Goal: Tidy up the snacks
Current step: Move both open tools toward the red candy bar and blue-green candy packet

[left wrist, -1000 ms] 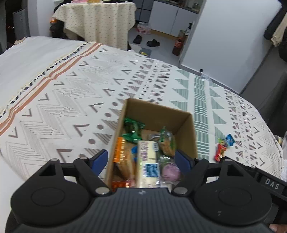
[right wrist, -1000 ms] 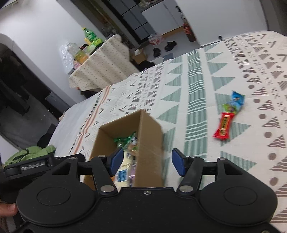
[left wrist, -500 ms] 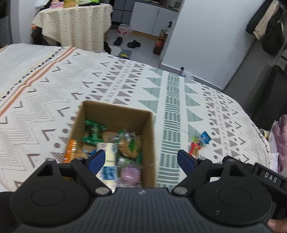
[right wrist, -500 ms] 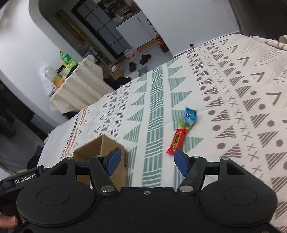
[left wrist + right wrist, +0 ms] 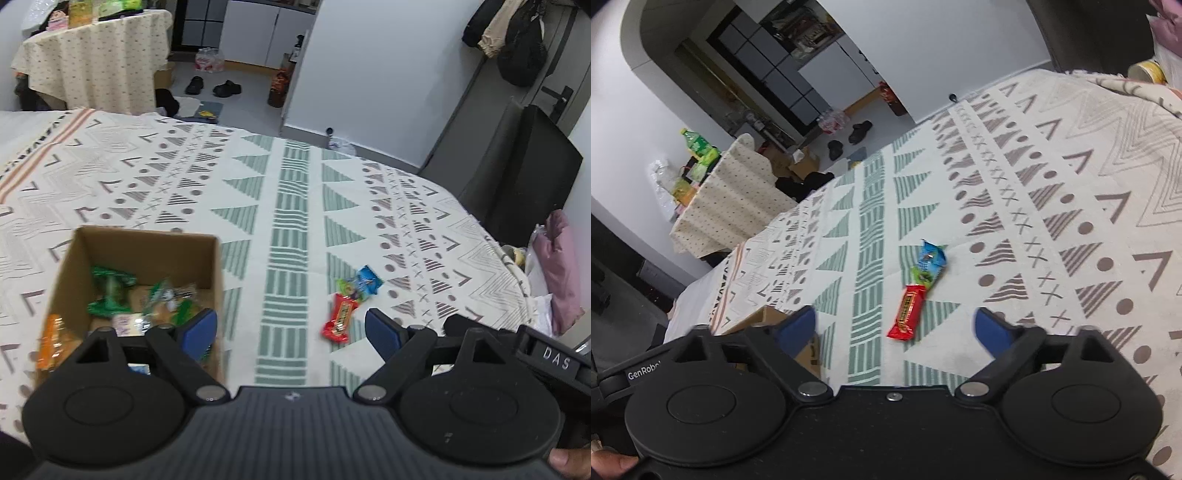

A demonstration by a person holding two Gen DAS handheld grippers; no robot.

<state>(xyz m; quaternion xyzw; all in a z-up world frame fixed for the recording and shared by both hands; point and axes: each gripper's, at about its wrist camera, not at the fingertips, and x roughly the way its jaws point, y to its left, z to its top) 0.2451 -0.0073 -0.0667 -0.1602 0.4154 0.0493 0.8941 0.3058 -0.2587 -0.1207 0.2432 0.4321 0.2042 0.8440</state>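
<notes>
My left gripper (image 5: 291, 332) is spread wide, nothing between its fingers, hovering over the patterned bedspread (image 5: 295, 192). My right gripper (image 5: 895, 332) is spread too and holds nothing. The cardboard box (image 5: 147, 245) sits low left with wrapped snacks inside. Three loose snacks lie together on the bedspread right of the box: red bar (image 5: 908, 312), green packet (image 5: 925, 275), blue packet (image 5: 931, 256).

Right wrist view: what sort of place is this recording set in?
Most likely a small lived-in apartment: a patterned bedspread as work surface, a cloth-covered table with drink bottles, and shoes on the floor beside dark cabinets.
</notes>
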